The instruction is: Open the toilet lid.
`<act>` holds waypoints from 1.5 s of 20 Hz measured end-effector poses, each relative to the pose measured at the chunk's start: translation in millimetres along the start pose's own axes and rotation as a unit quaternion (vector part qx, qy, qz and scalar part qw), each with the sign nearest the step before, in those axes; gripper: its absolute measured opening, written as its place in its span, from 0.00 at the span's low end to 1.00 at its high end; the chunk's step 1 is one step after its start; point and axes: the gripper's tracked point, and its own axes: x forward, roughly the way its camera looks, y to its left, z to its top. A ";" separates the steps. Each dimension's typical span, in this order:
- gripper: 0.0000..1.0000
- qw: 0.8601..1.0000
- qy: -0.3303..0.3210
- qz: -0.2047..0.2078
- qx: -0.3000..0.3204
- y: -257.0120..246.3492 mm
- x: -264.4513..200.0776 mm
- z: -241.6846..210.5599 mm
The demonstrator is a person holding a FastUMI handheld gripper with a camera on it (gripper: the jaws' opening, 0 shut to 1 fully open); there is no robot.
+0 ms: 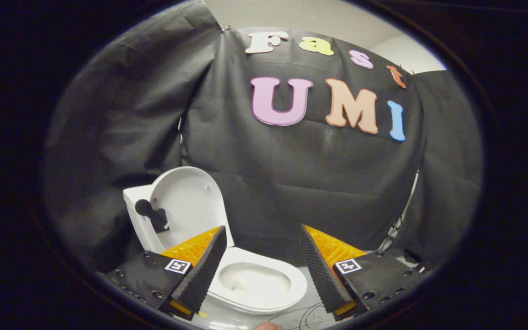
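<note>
standing upright against its tank (132, 201), the white toilet lid (190, 201) is raised and leans back, its pale underside facing forward. the toilet (255, 279) sits on a pale grey floor (300, 311), with the open seat and bowl (252, 279) lying just in front of the lid and the rim fully uncovered. a dark round knob (144, 207) on a dark bracket shows at the side of the toilet, between the tank and the lid. the gripper (261, 236) hovers above the toilet with its fingers spread wide apart and holding nothing; one finger (204, 270) overlaps the near edge of the bowl on the lid's side, while the other (321, 270) hangs past the bowl's far edge, apart from the toilet. the bowl is seen in the gap between the two fingers. black cloth (291, 183) drapes the booth behind the toilet. thin dark lines mark the floor beside the bowl.
</note>
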 end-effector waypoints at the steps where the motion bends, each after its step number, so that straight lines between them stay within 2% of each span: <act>1: 0.98 1.000 0.004 -0.009 0.008 -5.4 -1.9 -10.5; 4: 0.98 0.999 0.007 -0.018 0.040 -12.1 -1.2 -28.0; 9: 0.98 0.998 0.010 -0.026 0.052 -16.4 0.1 -33.8; 18: 0.98 0.998 0.037 -0.031 0.043 -16.0 3.3 -48.3; 30: 0.98 0.998 0.036 -0.029 0.053 -12.8 4.3 -49.7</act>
